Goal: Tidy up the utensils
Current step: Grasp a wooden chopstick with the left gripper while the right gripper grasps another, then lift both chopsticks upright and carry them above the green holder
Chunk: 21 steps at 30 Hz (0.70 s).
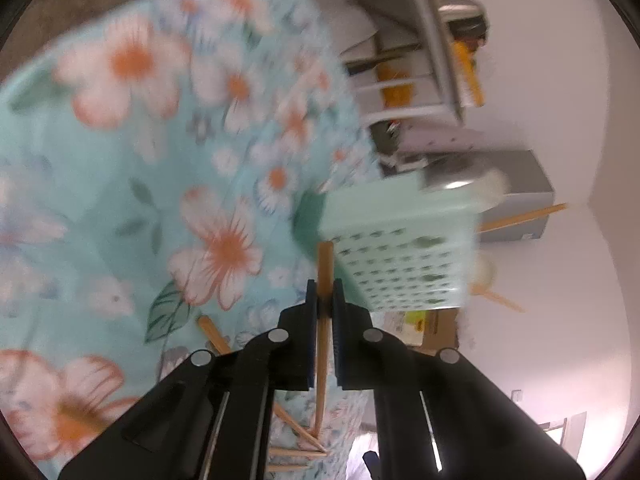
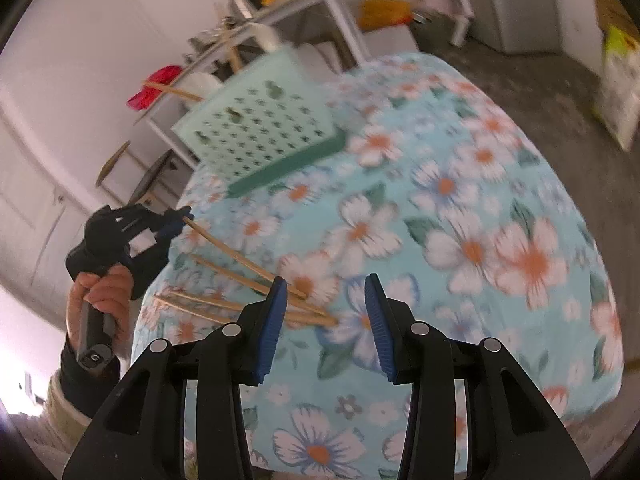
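Note:
My left gripper (image 1: pixel 324 292) is shut on a wooden chopstick (image 1: pixel 323 344) and holds it near the table's edge; it also shows in the right wrist view (image 2: pixel 176 222), gripping the chopstick's (image 2: pixel 224 246) end. A mint-green perforated utensil holder (image 1: pixel 400 248) stands on the flowered tablecloth (image 1: pixel 160 160), just beyond the left gripper; in the right wrist view the holder (image 2: pixel 256 132) holds wooden utensils. Several more chopsticks (image 2: pixel 224 300) lie on the cloth (image 2: pixel 460 220). My right gripper (image 2: pixel 326 312) is open and empty, just above their near ends.
A white metal rack (image 2: pixel 280 20) with kitchen items stands behind the table. A grey box (image 1: pixel 520 192) and cardboard box (image 1: pixel 432 328) lie beyond the table edge. Grey floor (image 2: pixel 560 92) surrounds the round table.

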Motion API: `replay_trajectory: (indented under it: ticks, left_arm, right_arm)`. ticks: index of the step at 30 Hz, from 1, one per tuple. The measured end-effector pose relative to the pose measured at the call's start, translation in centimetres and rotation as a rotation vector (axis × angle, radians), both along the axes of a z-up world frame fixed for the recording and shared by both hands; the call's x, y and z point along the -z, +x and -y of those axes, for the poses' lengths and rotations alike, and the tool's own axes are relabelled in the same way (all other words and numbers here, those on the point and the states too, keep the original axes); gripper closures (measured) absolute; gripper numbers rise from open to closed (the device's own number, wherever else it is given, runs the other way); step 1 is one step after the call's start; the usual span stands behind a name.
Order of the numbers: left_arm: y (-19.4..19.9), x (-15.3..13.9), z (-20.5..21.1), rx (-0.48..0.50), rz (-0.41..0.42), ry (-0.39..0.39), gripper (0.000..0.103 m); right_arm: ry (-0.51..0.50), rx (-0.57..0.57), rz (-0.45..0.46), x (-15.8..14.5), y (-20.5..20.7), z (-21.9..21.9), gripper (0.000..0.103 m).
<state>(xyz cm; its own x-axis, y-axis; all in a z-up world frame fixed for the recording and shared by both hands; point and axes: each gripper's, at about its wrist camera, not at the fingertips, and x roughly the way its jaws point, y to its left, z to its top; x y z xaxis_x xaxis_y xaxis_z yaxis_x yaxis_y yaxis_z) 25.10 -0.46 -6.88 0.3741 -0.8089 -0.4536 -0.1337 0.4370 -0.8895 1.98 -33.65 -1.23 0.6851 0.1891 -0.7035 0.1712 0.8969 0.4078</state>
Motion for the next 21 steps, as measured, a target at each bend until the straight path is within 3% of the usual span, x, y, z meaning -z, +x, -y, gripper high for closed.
replay_trajectory:
  ticks: [8, 11, 15, 21]
  left_arm:
    - [-2.7, -7.1, -5.6, -0.106, 0.205, 0.048, 0.097]
    - [-4.3, -10.4, -7.7, -0.155, 0.314, 0.164, 0.097]
    - [-5.6, -12.8, -8.8, -0.181, 0.395, 0.295, 0.097]
    - [-7.4, -15.2, -9.6, -0.208, 0.499, 0.439, 0.097]
  right_arm:
    - [-0.045, -0.294, 0.022, -1.5, 5.7, -5.0, 0.063]
    - [-0.094, -0.431, 0.013, -1.6, 8.6, -8.3, 0.063]
    - [-0.168, -0.584, -0.002, -0.9, 12.5, -12.8, 0.066]
    - [-0.252, -0.715, -0.038, 0.9, 16.3, -16.8, 0.072]
